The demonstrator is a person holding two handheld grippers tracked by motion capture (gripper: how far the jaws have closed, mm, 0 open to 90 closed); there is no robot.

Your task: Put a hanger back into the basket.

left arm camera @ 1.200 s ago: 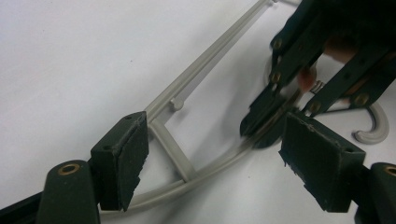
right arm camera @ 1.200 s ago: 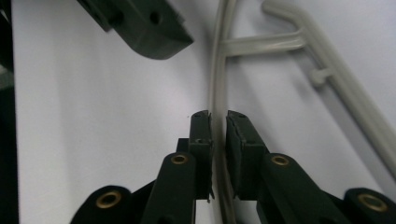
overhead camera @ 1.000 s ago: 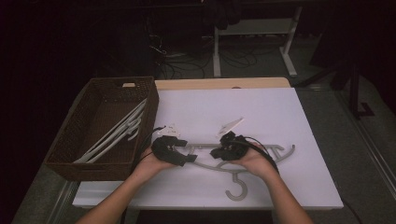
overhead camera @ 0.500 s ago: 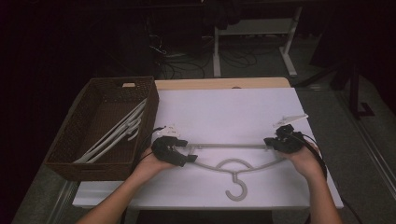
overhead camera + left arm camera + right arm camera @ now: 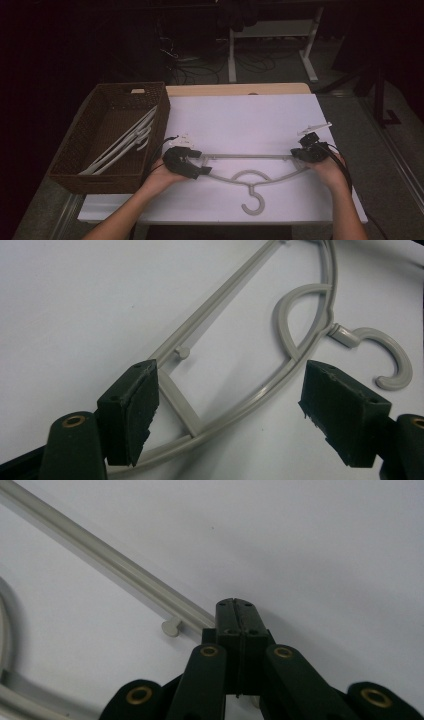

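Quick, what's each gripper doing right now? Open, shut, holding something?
Left gripper: open, its jaws either side of one end of the grey plastic clothes hanger, not pressing it.
Right gripper: shut at the hanger's other end; whether it pinches the bar is hidden.

One grey plastic clothes hanger (image 5: 250,175) with a curved hook lies flat on the one white-covered surface (image 5: 240,120). One dark brown woven wicker basket (image 5: 80,150), rectangular, stands at the left edge of the surface. It holds a bundle of white plastic hangers (image 5: 125,142); at least two can be made out, but the overlap prevents an exact count. Two black tongs are present: the left tongs (image 5: 200,167), one pair, and the right tongs (image 5: 296,154), one pair. Two hands hold them, one each.
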